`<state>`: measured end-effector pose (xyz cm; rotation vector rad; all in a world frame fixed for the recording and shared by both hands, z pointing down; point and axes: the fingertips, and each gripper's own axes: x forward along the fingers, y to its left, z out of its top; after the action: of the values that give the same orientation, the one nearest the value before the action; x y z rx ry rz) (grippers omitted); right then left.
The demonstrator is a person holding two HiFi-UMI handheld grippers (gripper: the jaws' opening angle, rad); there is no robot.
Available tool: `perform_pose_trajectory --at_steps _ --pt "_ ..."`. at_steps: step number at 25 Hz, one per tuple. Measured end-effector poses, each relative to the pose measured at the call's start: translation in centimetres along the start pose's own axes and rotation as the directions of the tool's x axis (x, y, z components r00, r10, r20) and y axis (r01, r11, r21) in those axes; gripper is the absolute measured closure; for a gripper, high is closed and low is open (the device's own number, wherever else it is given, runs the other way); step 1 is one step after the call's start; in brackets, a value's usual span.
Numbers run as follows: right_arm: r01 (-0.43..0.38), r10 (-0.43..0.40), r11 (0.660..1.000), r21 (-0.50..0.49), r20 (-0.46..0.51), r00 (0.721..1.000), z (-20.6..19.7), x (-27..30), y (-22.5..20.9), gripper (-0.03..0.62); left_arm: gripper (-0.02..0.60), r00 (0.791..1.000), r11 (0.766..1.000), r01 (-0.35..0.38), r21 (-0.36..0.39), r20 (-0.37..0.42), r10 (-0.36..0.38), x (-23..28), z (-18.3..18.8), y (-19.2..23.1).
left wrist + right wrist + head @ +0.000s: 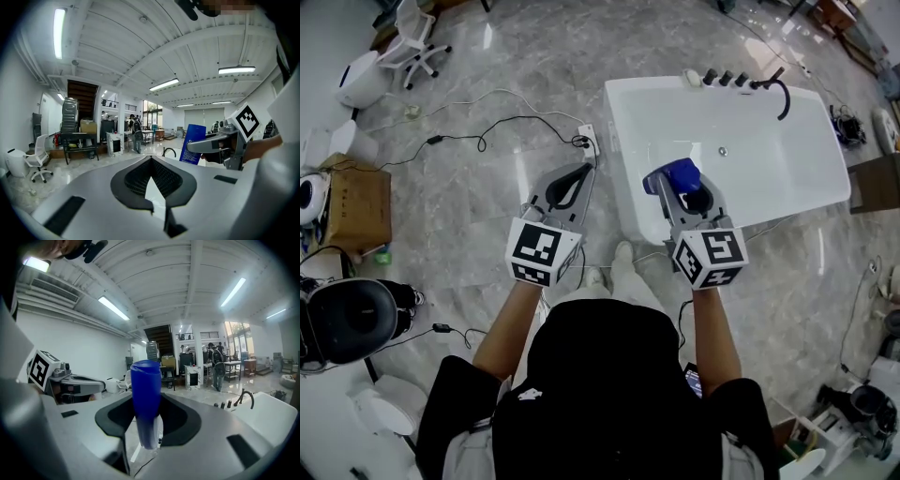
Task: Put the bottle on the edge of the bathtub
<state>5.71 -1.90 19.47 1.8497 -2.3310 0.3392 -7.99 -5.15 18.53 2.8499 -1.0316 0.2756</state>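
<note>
A blue bottle (679, 172) stands upright between the jaws of my right gripper (682, 190), which is shut on it. Gripper and bottle hover over the near left corner of the white bathtub (620, 141). In the right gripper view the bottle (146, 394) fills the middle, and the tub's rim (268, 417) lies to the right. My left gripper (582, 172) hangs over the marble floor left of the tub, shut and holding nothing. The left gripper view shows the bottle (193, 143) from the side, held in the right gripper (208, 146).
Black taps and a curved spout (776, 90) line the tub's far rim. A power strip (589, 141) with trailing cables lies on the floor by the tub's left side. A cardboard box (356, 202) and an office chair (412, 42) stand at the left. People stand far back.
</note>
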Motion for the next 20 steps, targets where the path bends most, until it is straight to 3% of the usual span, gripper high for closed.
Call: perform_pose_trajectory --at_steps 11,16,20 --pt "-0.076 0.072 0.997 -0.032 -0.091 0.993 -4.2 6.6 -3.6 0.43 0.568 0.993 0.996 -0.088 -0.034 -0.08 0.085 5.2 -4.2 2.1" --pt "-0.095 0.09 0.995 -0.027 -0.157 0.983 -8.0 9.3 -5.5 0.43 0.568 0.99 0.994 -0.107 -0.006 -0.095 0.106 7.9 -6.3 2.4" --pt "-0.114 0.109 0.993 -0.015 -0.2 0.974 -11.2 10.9 -6.4 0.43 0.568 0.983 0.991 -0.13 -0.036 -0.132 0.124 9.0 -9.1 2.4"
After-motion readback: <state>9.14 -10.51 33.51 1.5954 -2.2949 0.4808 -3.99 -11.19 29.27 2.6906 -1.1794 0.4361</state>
